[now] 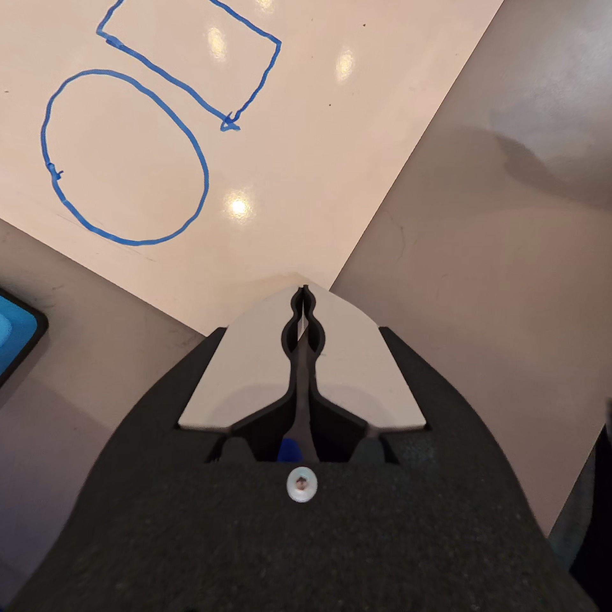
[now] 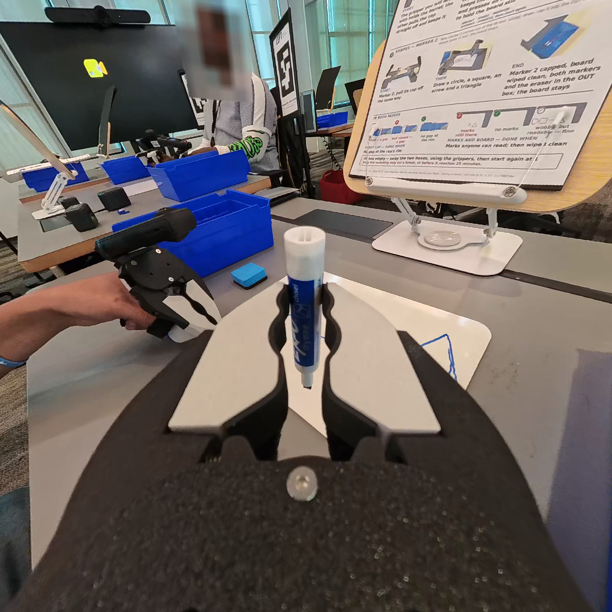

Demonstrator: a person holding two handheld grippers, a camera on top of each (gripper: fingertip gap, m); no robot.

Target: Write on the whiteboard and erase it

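The whiteboard (image 1: 298,185) lies flat on the grey table and bears a blue circle (image 1: 122,159) and a blue rectangle (image 1: 198,56). My left gripper (image 1: 304,288) is shut, with its tips at the board's near corner. A small blue bit shows in the gap behind its pads, and I cannot tell what it is. My right gripper (image 2: 304,293) is shut on a blue uncapped marker (image 2: 303,318). It holds the marker nearly upright, tip down, just above the whiteboard (image 2: 414,324). Blue lines (image 2: 447,354) show to the right. The left gripper (image 2: 202,314) sits at the board's left corner, held by a hand.
A blue eraser (image 2: 249,275) lies past the board's far corner and shows at the left edge in the left wrist view (image 1: 16,331). A blue bin (image 2: 231,225) stands behind it. An instruction sheet on a stand (image 2: 463,99) is at back right. A person sits at another table.
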